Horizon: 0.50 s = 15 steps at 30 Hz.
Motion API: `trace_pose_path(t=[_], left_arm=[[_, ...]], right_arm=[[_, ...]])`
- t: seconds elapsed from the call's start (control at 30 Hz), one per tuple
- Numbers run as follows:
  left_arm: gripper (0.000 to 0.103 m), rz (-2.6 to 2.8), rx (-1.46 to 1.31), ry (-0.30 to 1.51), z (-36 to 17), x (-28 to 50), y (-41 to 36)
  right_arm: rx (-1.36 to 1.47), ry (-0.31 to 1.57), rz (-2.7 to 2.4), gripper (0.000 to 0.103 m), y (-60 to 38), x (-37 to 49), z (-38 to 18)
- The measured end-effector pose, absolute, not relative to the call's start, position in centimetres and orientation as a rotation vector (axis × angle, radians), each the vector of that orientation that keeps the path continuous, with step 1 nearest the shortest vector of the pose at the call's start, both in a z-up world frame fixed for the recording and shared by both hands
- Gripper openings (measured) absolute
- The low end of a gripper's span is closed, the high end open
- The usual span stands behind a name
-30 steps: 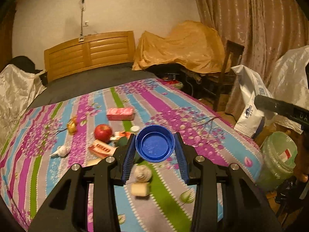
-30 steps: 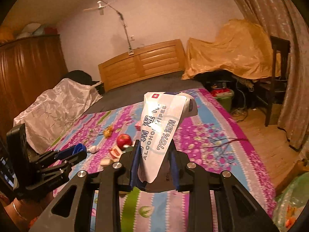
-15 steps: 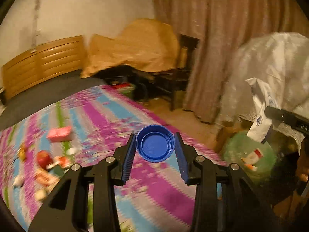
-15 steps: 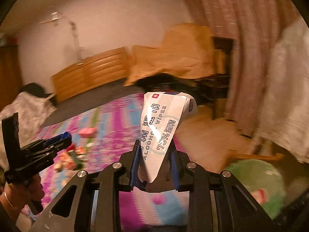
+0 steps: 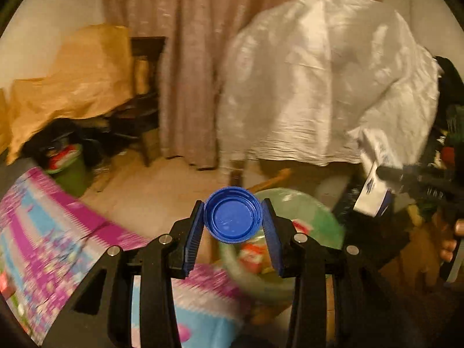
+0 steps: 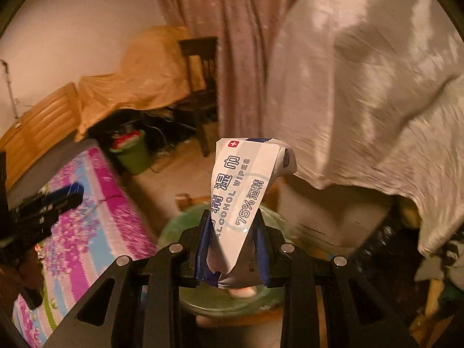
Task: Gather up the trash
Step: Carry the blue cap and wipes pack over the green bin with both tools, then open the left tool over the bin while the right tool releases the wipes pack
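Bedroom corner: beige curtain, white draped sheet, floral bedspread at lower left. Green bin on floor beside bed, wrappers inside. Left gripper clenched on blue bottle cap, open side facing camera, cap above bin's near rim. Right gripper clamped on alcohol wipes packet, packet standing upright over green bin. Scene motion-blurred.

Green bin blurred, partly hidden behind cap
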State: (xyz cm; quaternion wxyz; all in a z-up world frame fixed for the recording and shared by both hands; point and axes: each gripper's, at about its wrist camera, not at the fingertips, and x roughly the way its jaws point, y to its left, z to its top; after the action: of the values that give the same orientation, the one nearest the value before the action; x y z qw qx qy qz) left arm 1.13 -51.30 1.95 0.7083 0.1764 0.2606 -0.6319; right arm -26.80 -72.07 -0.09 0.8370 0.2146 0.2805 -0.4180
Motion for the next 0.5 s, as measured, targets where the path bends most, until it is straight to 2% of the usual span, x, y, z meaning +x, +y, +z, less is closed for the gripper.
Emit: trace_pose_path(t=[0.2,0.5], left_arm=[[0.038,-1.488,0.439,0.63,0.3,-2.1,-57.1],[0.038,-1.493,0.524,0.669,-2.0,-3.7,-59.7]], right_arm=[[0.513,0.641,-0.906,0.03,-73.7,-28.0,-1.2],[0.519,0.719,-0.85,0.029,-75.0,-25.3,-3.3]])
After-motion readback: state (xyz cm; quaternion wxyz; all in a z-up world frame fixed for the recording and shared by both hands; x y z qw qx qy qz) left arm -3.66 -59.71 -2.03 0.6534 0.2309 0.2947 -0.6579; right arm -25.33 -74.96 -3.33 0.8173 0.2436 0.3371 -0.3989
